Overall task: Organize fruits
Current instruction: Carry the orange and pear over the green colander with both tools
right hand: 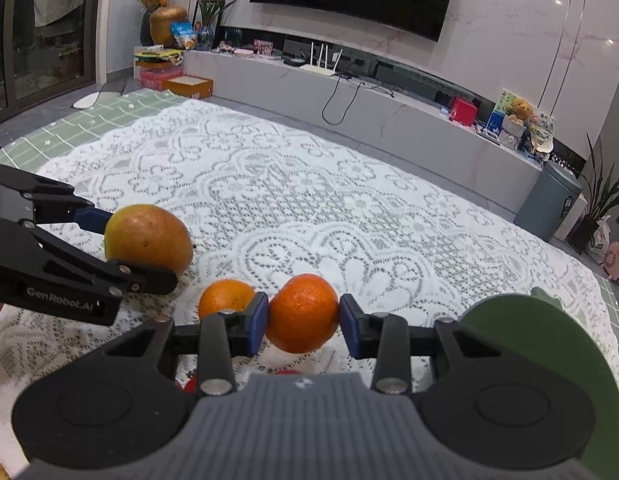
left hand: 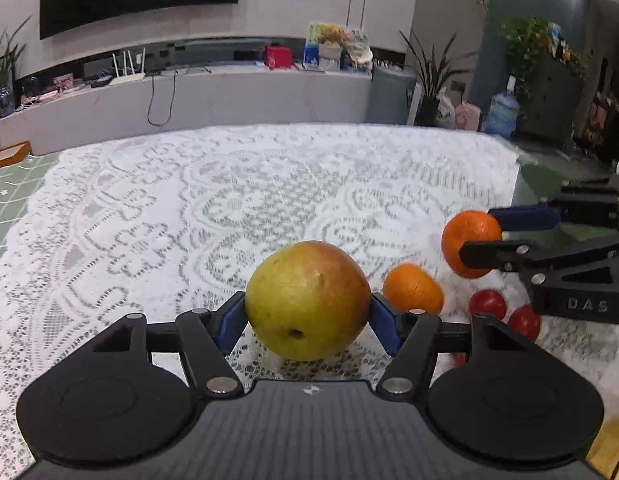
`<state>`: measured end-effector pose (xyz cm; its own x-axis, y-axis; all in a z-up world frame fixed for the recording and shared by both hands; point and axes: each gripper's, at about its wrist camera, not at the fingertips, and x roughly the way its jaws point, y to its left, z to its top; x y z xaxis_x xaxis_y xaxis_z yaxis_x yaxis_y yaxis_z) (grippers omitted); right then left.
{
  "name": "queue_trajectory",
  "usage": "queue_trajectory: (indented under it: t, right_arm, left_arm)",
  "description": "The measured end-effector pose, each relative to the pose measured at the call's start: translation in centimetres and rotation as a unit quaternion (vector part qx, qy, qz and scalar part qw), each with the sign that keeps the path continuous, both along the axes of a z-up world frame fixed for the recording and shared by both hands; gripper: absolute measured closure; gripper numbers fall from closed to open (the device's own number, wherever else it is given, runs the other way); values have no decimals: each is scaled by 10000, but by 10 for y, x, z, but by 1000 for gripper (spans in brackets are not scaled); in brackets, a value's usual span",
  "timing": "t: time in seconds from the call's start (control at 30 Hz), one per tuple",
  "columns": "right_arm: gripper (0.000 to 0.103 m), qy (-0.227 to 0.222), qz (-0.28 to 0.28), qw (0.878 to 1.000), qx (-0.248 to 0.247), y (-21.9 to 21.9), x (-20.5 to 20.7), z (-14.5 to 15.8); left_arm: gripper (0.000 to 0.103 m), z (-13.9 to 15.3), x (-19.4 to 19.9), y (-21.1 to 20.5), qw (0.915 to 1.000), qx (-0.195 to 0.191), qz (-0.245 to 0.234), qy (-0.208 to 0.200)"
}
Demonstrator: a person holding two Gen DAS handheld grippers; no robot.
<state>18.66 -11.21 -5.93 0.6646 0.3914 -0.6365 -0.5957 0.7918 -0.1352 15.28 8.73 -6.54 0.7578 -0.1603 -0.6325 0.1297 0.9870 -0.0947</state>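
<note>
Left tongs (left hand: 308, 312) are clenched on the pear (left hand: 307, 300), pads against both its sides, low over the lace cloth (left hand: 229, 200). Right tongs (right hand: 303, 316) grip 1 orange (right hand: 302, 313), apparently clear of the surface. A 2nd orange (left hand: 413, 289) and 2 red fruits (left hand: 487, 304) lie just beside. A green plate (right hand: 549, 344) sits to the right. Judged step: both fruits picked, carry pending. Next move calls for steady transport to a sorting spot, likely the plate.

"DAS" stands on the right gripper (left hand: 479, 240); "GenRobot.AI" stands on the left gripper (right hand: 137, 248).
</note>
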Motion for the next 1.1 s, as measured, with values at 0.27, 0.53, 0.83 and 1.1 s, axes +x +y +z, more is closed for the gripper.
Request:
queue_trajectory:
  t: [0.27, 0.53, 0.83, 1.1]
  right_arm:
    - [67, -34, -15, 9989, 458, -21, -10, 25]
    - [67, -252, -224, 9953, 907, -61, -21, 54]
    - [67, -233, -726, 9907, 1129, -125, -21, 67]
    - [67, 312, -1254, 9840, 1224, -182, 0, 56]
  left_arm:
    - [28, 31, -18, -23, 9995, 130, -203, -191]
    - [28, 72, -27, -75, 9951, 445, -735, -493]
    - [28, 92, -16, -142, 9877, 582, -1371, -483]
    - [28, 92, 11, -195, 9760, 869, -1982, -226]
